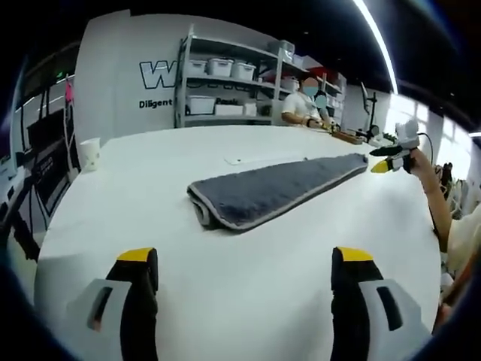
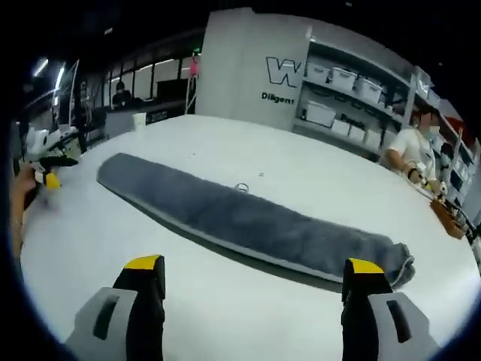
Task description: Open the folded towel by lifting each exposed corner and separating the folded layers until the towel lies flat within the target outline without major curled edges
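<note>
Bright overhead strip light (image 1: 376,37), white table (image 1: 248,301) evenly lit, soft shadows, strong fisheye bending at edges.

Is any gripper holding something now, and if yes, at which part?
Nothing is held. The left gripper and the right gripper are both open and stand apart from the folded towel on the table.

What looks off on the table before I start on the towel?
Nothing spilled or damaged. The towel lies folded into a long strip on the white table, its rolled end nearest the left tool. A paper cup stands upright near the table's edge. Both tools are open, touching nothing.
</note>
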The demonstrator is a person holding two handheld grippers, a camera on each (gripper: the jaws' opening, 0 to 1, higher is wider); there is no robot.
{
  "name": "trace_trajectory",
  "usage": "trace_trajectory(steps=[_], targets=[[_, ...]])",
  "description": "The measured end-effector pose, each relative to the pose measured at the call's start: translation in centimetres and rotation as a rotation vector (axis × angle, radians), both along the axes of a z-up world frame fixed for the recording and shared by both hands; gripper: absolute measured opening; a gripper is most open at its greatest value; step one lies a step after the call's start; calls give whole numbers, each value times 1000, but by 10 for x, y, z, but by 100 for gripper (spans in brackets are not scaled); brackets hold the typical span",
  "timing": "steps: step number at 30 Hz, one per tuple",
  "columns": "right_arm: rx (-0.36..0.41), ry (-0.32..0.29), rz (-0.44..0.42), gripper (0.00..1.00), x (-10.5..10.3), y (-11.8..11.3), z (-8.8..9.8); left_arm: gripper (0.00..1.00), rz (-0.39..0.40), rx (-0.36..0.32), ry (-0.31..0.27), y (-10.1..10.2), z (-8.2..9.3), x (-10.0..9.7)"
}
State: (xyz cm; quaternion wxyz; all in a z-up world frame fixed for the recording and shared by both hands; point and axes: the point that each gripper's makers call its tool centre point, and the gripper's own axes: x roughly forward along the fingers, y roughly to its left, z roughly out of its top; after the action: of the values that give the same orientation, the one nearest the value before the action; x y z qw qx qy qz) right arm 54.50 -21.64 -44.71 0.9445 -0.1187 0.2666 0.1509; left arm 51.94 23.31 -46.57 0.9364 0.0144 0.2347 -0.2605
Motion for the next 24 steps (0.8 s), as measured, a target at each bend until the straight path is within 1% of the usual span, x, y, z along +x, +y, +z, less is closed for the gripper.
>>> trace_trajectory(steps=[1, 3, 6, 9, 10, 11, 12, 14, 15, 17, 19, 21, 22, 24], targets=[[2, -11, 2, 98, -2, 0, 1, 94, 3, 2, -3, 0, 0, -1], [6, -15, 6, 98, -4, -1, -1, 93, 5, 5, -7, -3, 0, -1], [4, 8, 12, 98, -6, -5, -13, 93, 1, 10, -8, -4, 0, 2], [8, 18, 18, 97, -6, -8, -17, 91, 7, 6, -11, -6, -2, 3], [8, 18, 19, 96, -6, -9, -18, 91, 16, -3, -21, -5, 0, 7], [25, 21, 11, 96, -5, -10, -19, 90, 17, -5, -24, -5, 0, 7], [23, 13, 6, 95, -3, -11, -18, 90, 22, -14, -31, -7, 2, 9], [19, 5, -2, 93, -2, -15, -18, 89, 22, -24, -39, -12, 1, 11], [25, 8, -3, 93, -2, -17, -19, 89, 27, -42, -40, -16, 0, 13], [76, 9, -5, 93, -3, -16, -20, 85, 32, -69, -35, -25, -4, 16], [81, 6, -1, 92, -4, -16, -19, 81, 27, -79, -34, -32, -5, 16], [91, -1, -1, 91, -3, -16, -17, 79, 32, -98, -45, -39, -4, 22], [95, -11, -4, 90, -2, -15, -16, 77, 48, -108, -61, -43, -3, 26], [96, -18, -12, 89, -1, -19, -15, 75, 45, -108, -63, -51, -8, 27]])
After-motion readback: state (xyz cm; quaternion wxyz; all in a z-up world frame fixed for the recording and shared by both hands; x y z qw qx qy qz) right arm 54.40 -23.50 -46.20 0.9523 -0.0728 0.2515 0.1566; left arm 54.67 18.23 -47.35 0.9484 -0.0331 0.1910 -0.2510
